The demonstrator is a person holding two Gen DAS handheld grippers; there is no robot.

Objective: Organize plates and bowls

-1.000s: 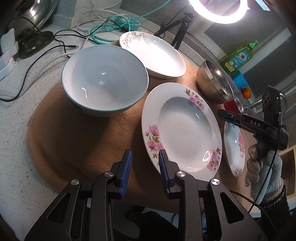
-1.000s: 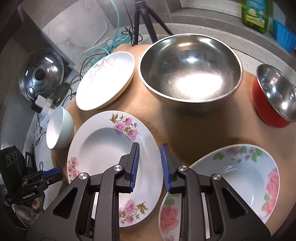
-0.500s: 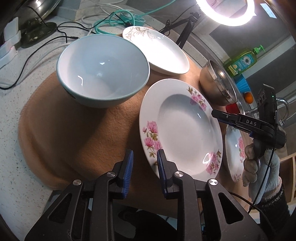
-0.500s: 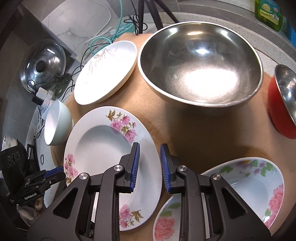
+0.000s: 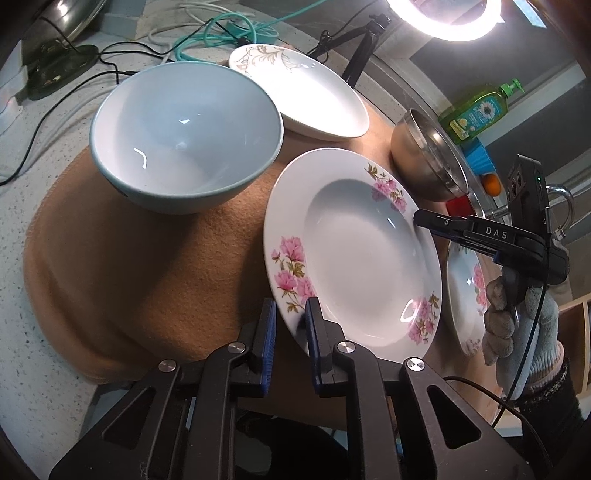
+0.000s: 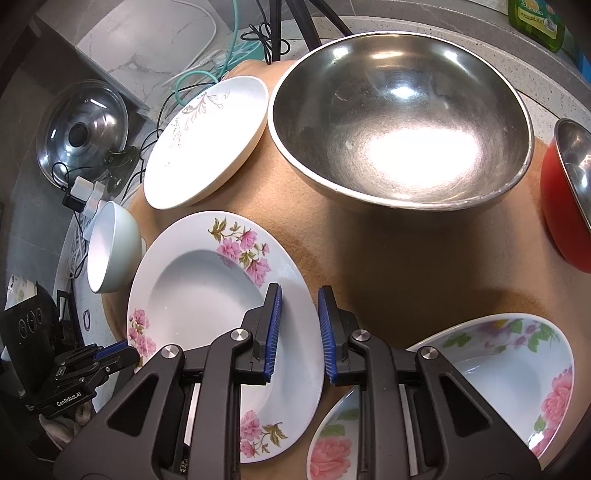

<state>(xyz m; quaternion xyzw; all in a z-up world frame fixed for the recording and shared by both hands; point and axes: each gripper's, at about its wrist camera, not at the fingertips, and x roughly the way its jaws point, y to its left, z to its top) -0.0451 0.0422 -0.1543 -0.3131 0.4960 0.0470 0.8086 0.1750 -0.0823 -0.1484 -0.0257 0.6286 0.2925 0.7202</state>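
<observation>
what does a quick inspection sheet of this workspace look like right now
surface: tan felt mat on speckled counter
job's things: pink-flowered white deep plate; pale blue ceramic bowl; gold-sprigged white plate; large steel bowl; red steel-lined bowl; rose-patterned bowl
clutter: green soap bottle; steel pot lid
grippers: left gripper and right gripper open, each at the flowered plate's rim
cables: teal, black, white, behind mat
surroundings: ring light

Blk left gripper (image 5: 289,332) w/ blue pads, silver screws; grey glove (image 5: 517,325).
</observation>
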